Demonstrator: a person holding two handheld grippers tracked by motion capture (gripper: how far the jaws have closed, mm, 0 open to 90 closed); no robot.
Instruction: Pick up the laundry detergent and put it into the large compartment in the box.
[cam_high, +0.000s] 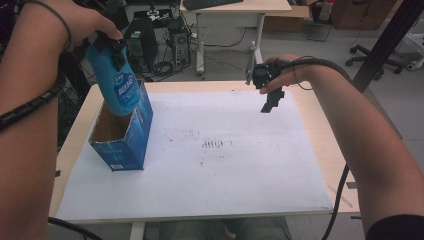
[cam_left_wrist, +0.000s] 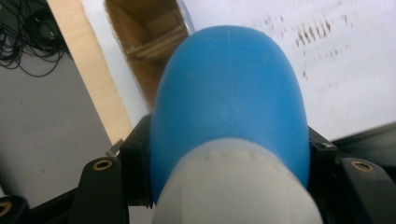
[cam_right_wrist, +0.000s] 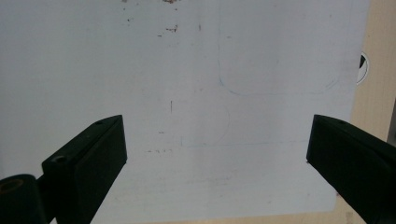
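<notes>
We have the blue bottle (cam_high: 116, 85) clamped near its cap between the left gripper (cam_high: 107, 47) fingers, tilted, its base just inside the open top of the blue carton (cam_high: 131, 137) at the far left of the surface (cam_high: 225, 200). We judge this the moment of passing the bottle through the carton's mouth, in or out we cannot tell. Next we must keep it clear of the cardboard walls. Our right gripper (cam_high: 272, 97) hovers far right, fingers wide and empty.
</notes>
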